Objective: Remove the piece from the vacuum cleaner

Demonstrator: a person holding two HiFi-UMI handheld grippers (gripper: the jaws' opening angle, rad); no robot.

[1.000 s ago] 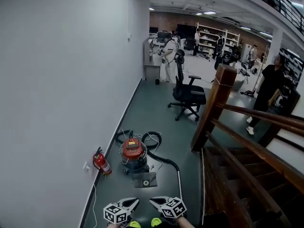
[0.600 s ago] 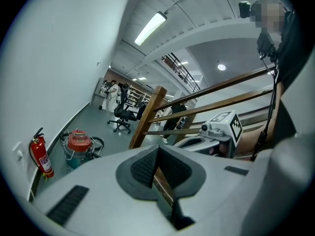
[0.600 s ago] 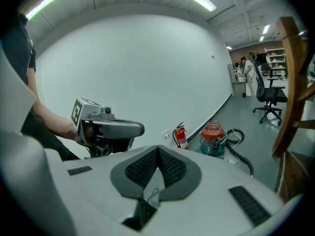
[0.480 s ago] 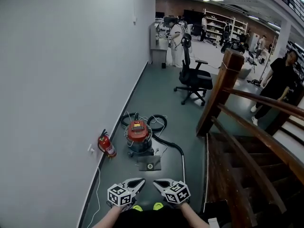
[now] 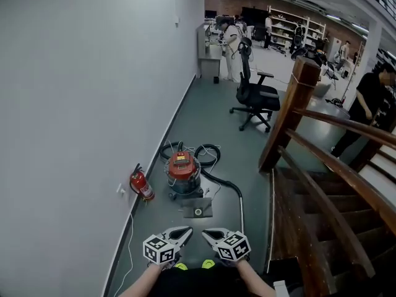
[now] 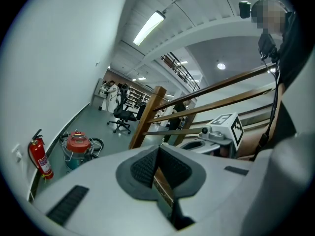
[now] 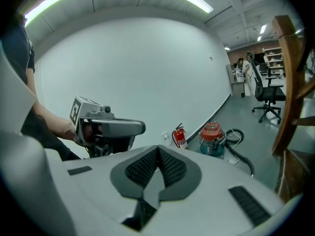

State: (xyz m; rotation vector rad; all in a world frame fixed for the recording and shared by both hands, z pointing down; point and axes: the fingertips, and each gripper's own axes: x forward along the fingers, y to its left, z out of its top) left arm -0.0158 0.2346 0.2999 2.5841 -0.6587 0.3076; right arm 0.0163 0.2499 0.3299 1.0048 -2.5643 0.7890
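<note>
Red-lidded vacuum cleaner (image 5: 184, 173) stands on the floor (image 5: 216, 122) by the wall, well ahead of you. Over the last second only your view has shifted. Your left gripper (image 5: 184, 232) and right gripper (image 5: 209, 232) are clamped shut on nothing, no nearer its hose.

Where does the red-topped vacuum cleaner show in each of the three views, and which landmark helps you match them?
Head view: vacuum cleaner just left of centre.
Left gripper view: vacuum cleaner at the lower left.
Right gripper view: vacuum cleaner right of centre.
Shared landmark: the fire extinguisher, just left of it in all three.
</note>
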